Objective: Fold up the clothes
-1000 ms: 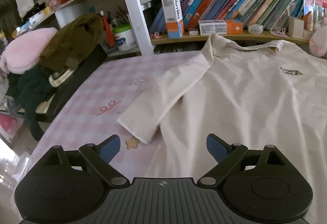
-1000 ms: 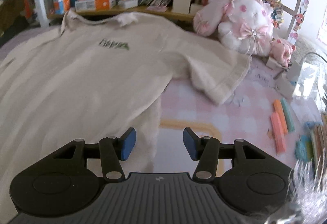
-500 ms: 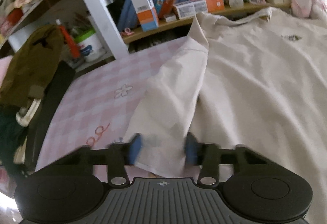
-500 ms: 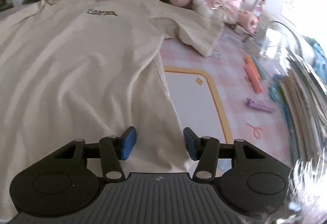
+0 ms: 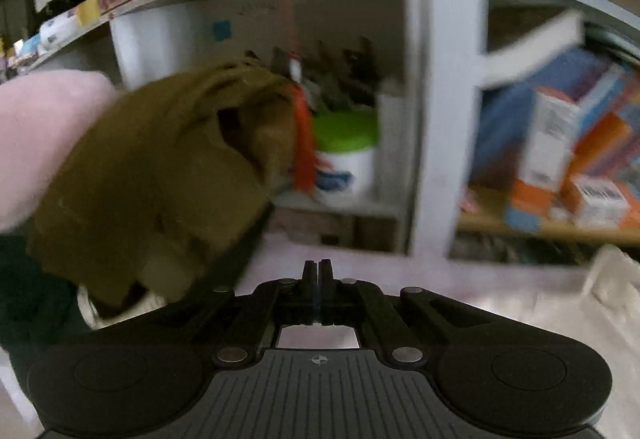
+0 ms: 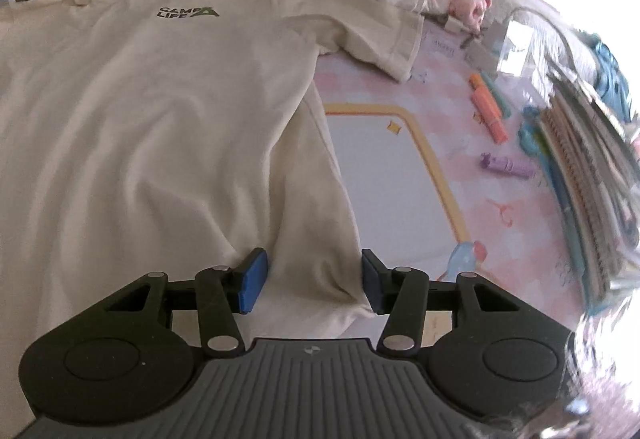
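The cream T-shirt [image 6: 168, 111] lay flat on the pink tabletop [image 6: 460, 127]. My right tongs [image 6: 312, 281] hung released, straddling its lower side edge; closing squarely there would grip well. My left tongs [image 5: 317, 275] were clenched, seemingly on nothing, though blur hid much.

Pink checked table cover [image 6: 460, 87], cream T-shirt [image 6: 160, 99] spread flat, markers [image 6: 488, 111] alongside
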Tool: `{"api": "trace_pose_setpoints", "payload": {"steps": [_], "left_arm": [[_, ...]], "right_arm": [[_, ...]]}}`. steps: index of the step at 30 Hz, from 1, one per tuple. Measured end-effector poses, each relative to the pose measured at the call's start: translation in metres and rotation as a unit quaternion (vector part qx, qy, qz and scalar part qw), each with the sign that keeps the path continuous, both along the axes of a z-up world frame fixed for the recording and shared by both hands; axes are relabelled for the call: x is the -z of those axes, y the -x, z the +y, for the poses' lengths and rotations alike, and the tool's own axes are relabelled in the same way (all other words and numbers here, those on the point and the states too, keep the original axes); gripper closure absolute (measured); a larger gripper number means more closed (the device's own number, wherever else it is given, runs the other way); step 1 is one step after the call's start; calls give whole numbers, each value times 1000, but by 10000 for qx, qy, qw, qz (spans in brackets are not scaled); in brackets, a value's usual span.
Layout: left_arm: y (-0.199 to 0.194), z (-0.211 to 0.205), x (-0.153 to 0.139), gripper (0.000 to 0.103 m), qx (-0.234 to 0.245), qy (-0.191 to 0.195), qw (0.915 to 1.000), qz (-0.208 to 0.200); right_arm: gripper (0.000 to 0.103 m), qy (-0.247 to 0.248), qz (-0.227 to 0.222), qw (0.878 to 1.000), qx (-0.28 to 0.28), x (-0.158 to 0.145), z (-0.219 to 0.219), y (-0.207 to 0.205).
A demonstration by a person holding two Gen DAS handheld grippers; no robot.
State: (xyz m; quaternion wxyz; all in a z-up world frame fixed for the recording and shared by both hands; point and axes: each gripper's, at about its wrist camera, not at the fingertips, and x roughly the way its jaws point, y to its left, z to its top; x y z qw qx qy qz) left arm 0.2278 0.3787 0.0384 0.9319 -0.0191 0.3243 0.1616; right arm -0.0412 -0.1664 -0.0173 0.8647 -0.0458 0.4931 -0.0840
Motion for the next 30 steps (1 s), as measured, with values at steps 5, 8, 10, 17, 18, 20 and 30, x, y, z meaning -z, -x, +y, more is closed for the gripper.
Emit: {"api": "trace_pose_setpoints", "payload": {"steps": [5, 8, 10, 17, 18, 20, 30], "left_arm": [[-24, 15, -3, 103, 17, 88, 10000, -7], [-22, 5, 4, 94, 609, 373, 9974, 60], [-14, -10, 18, 94, 863, 223, 9955, 319], [40, -15, 65, 44, 614, 362, 9938, 855], [49, -14, 70, 42, 524, 464, 9940, 837], [63, -19, 76, 43, 645, 634, 9929, 771], [90, -35, 83, 96, 167, 890, 9933, 718]], "right_arm": [[55, 54, 87, 9999, -82, 0, 12, 3], [55, 68, 75, 9999, -86, 0, 12, 3], [55, 20, 53, 10000, -70, 0, 10, 3], [53, -57, -10, 9999, -92, 1, 8, 6], [53, -54, -17, 9999, -102, 1, 7, 6], [53, -44, -24, 9999, -120, 1, 7, 6], [53, 7, -37, 9998, -182, 2, 8, 6]]}}
